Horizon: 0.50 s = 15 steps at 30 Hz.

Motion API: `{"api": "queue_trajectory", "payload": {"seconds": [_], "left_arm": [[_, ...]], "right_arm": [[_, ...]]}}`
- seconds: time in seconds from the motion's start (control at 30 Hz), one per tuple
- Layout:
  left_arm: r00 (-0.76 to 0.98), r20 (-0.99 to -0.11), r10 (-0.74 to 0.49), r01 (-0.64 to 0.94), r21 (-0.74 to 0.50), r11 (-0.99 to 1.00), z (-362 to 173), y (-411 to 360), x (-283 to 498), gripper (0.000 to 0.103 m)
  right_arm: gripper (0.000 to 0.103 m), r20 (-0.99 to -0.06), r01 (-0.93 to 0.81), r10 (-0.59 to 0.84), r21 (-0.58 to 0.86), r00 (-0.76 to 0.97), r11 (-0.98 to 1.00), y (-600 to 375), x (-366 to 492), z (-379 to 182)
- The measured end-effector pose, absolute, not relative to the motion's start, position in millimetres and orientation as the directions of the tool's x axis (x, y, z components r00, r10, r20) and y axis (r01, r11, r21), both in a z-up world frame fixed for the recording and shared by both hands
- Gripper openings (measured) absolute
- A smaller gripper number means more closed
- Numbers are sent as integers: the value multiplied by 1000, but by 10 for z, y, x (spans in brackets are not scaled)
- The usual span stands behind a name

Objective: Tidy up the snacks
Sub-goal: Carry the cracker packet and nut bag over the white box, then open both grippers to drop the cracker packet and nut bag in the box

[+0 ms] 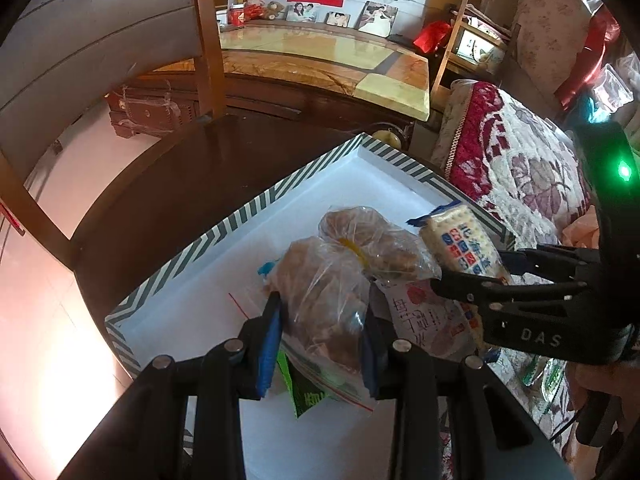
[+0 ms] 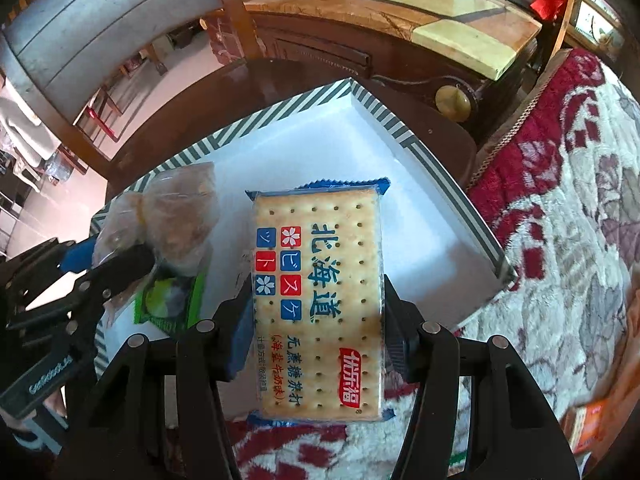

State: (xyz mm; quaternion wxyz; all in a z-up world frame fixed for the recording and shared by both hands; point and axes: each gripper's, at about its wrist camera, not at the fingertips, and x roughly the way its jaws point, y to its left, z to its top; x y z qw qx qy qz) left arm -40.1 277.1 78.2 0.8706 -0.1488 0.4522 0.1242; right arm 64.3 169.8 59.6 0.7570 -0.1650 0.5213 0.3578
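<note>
A white box with a striped rim sits on a dark round table. My left gripper is shut on a clear bag of brown pastries, held over the box; the bag also shows in the right wrist view. My right gripper is shut on a cracker packet with blue characters, above the box's near right edge; the packet and the right gripper show in the left wrist view. A green snack packet and a pink-printed packet lie in the box.
A floral red-and-white blanket lies right of the box. A wooden chair stands behind the table. A marble-topped cabinet is at the back. An orange box lies on the blanket.
</note>
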Motion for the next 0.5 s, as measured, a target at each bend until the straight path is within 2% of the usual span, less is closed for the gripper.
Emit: {"api": "queue_trajectory", "payload": {"seconds": [0.33, 0.5], "left_arm": [[527, -844, 97, -379, -131, 916, 639, 2830, -369, 36], [516, -849, 114, -404, -124, 906, 610, 2840, -360, 41]], "right_arm": [[55, -917, -733, 364, 133, 165, 667, 1922, 693, 446], [57, -898, -684, 416, 212, 146, 698, 1874, 772, 429]]}}
